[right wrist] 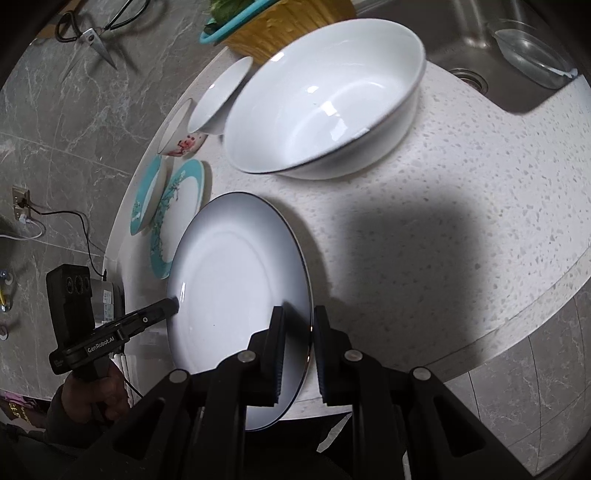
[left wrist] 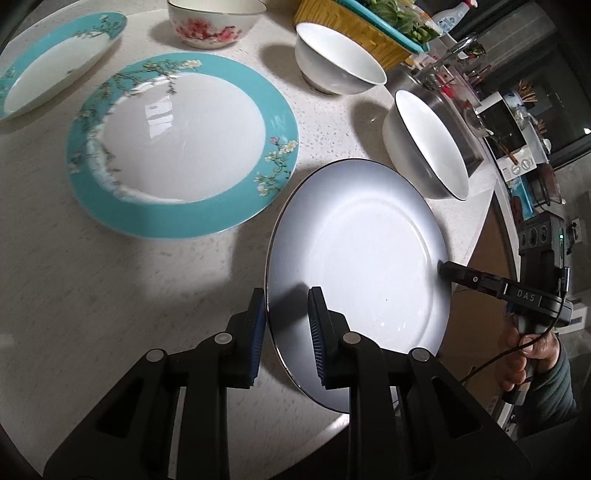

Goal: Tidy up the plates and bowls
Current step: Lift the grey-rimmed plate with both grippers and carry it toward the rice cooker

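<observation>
Plates and bowls are mostly unsorted as we read it: only the white plate is in hand, pinched at its near rim by our left hand-held gripper and at the opposite rim by our right hand-held gripper, each with one pad above and one below the edge. It hangs tilted over the rounded edge of the counter, seemingly lifted clear of it. Everything else sits loose and single: a large teal-rimmed plate just beside the white one, a second teal plate farther off, a flowered bowl, a small white bowl and a bigger dark-rimmed bowl. Nothing is stacked (so we judge the task barely begun), and the likely landing spot is the large teal plate. The dark-rimmed bowl stands close to the white plate's far edge and could be clipped on a swing. A yellow basket of greens and the sink crowd the far side.
</observation>
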